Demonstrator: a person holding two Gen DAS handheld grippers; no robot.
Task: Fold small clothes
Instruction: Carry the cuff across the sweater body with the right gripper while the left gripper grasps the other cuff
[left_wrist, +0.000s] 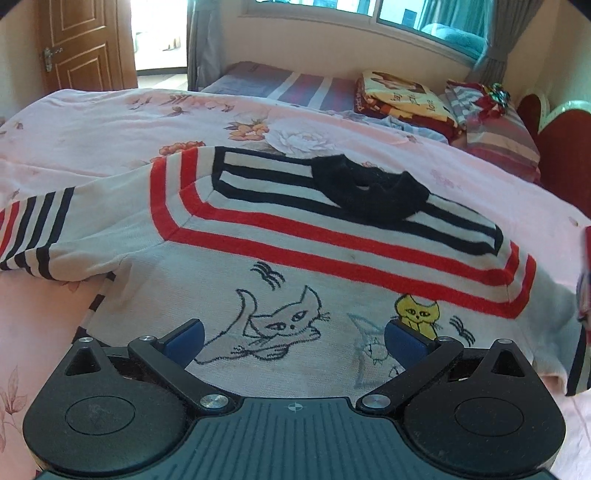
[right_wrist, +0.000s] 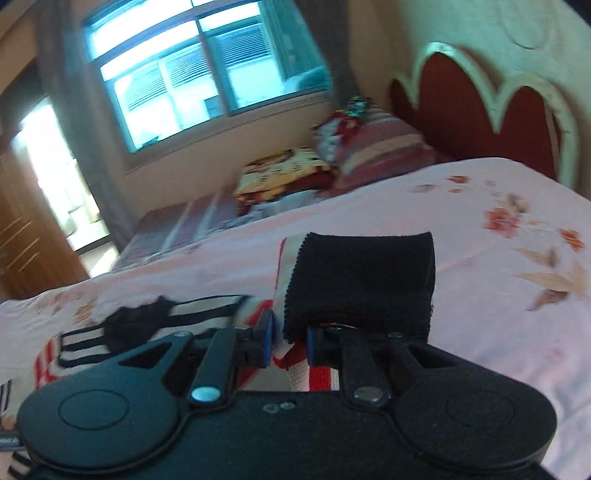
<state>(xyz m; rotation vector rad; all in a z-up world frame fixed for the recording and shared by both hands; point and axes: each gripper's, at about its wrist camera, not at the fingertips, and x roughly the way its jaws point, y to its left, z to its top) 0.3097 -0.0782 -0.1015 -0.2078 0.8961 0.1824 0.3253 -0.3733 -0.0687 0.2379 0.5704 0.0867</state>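
Note:
A small white sweater with red and navy stripes, a black collar and cat drawings lies flat on the pink floral bedspread. Its left sleeve stretches out to the left. My left gripper is open and empty, hovering over the cats near the hem. My right gripper is shut on the sweater's right sleeve, whose black cuff stands up above the fingers. The collar shows to its left in the right wrist view.
Folded blankets and a striped pillow lie at the far side by the red headboard. A wooden door and a window are beyond. The bedspread extends right of the sleeve.

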